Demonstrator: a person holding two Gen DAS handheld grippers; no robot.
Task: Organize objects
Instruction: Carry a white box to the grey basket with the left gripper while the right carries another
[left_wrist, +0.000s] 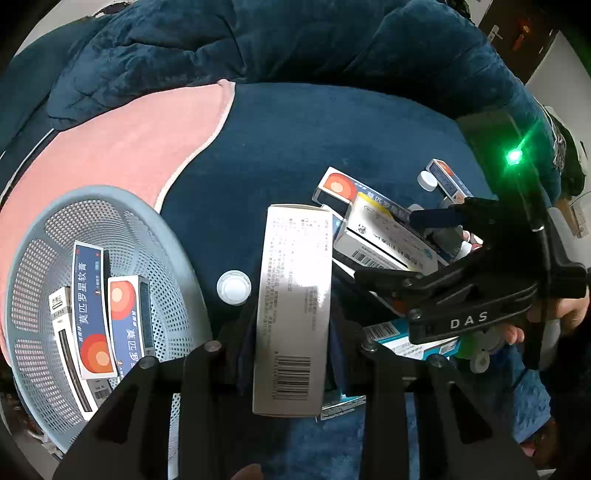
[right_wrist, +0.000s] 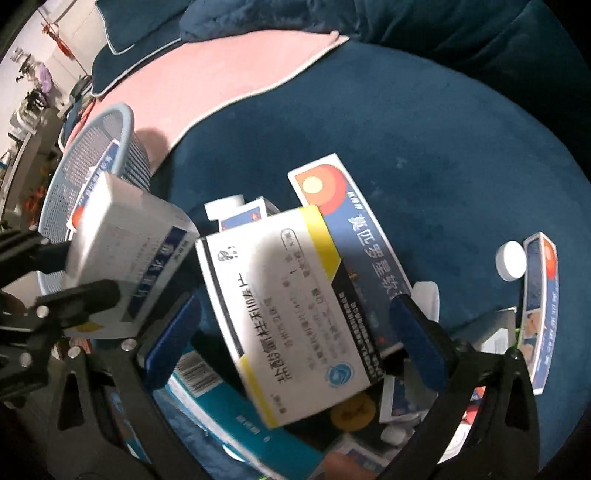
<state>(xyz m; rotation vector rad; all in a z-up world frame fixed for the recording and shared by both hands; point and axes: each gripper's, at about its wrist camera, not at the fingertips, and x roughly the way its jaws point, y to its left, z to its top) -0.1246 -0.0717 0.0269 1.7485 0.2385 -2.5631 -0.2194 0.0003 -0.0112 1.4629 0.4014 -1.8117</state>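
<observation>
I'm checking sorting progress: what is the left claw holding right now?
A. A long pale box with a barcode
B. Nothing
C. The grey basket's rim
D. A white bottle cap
A: in the left wrist view the left claw is clamped on the long pale box, barcode end nearest the camera, beside the grey basket.

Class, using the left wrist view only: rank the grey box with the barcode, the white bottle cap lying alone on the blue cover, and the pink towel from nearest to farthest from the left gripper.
1. Grey box with the barcode: clamped in the left gripper, centre.
2. White bottle cap: just left of the box, on the blue cover.
3. Pink towel: upper left, beyond the basket.
</observation>
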